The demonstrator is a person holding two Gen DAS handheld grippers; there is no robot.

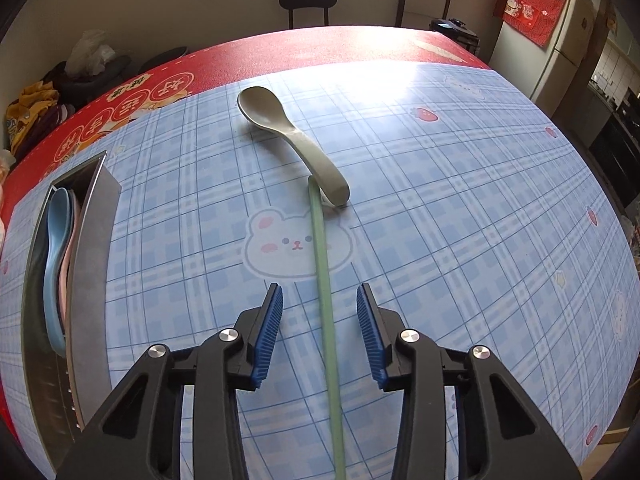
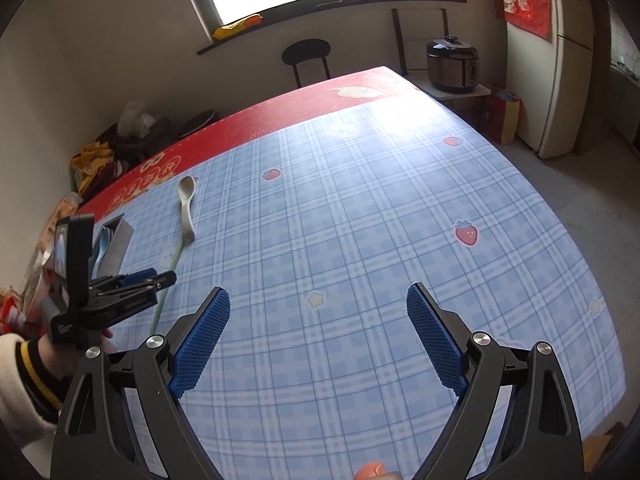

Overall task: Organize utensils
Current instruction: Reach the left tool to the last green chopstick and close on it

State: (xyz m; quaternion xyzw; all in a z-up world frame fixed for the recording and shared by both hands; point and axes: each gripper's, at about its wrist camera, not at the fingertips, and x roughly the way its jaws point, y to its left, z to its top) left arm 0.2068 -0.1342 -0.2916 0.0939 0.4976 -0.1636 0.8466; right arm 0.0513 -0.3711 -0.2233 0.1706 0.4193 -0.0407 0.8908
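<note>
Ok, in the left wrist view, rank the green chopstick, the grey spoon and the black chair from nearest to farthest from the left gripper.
Measured from the left gripper:
1. Green chopstick, lying between the open fingers, pointing ahead.
2. Grey spoon, ahead on the tablecloth, its handle end at the chopstick's far tip.
3. Black chair, beyond the table's far edge.

Metal utensil holder (image 1: 86, 240): stands at table's left edge. Obstacles to its right: green chopstick (image 1: 326, 300), grey spoon (image 1: 292, 140) touching its tip. Farther right: bare tablecloth (image 2: 380, 220), passable.

Black tools (image 1: 319, 300), blue ribbed pads (image 2: 204, 340), silver screws.
</note>
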